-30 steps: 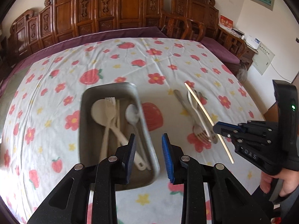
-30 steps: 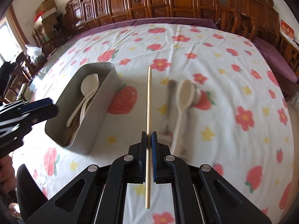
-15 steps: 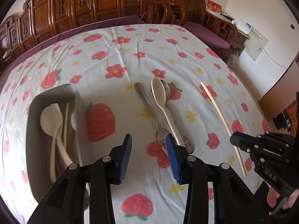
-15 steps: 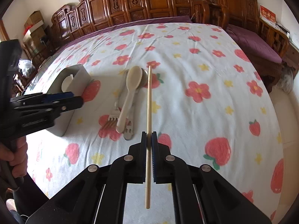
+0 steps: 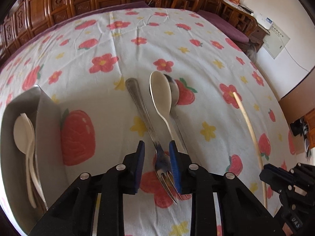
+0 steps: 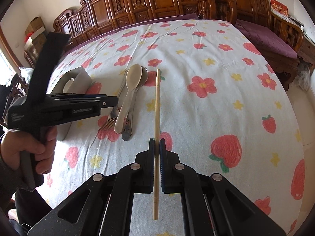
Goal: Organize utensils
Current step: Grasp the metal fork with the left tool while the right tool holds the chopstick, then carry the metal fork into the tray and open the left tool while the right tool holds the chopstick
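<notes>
A metal fork (image 5: 151, 129) lies on the flowered cloth with its tines toward me. My left gripper (image 5: 157, 154) hangs low over it with the fork's neck between the jaws, which are closing; the pads do not grip it. Right of the fork lie a cream spoon (image 5: 160, 92) and, partly under it, a metal spoon (image 5: 174, 90). My right gripper (image 6: 157, 145) is shut on a wooden chopstick (image 6: 157, 98), held above the cloth to the right of the utensils (image 6: 128, 98). In the right wrist view the left gripper (image 6: 115, 103) covers part of the fork.
A grey tray (image 5: 45, 122) holding cream spoons and a fork stands at the left. A person's hand (image 6: 29, 149) holds the left gripper's handle. Carved wooden chairs (image 6: 157, 2) line the far edge, and the cloth's right edge drops off toward the floor.
My left gripper has moved right from above the tray to over the fork and come lower, its jaws narrower. The right gripper with the chopstick has shifted right, away from the tray.
</notes>
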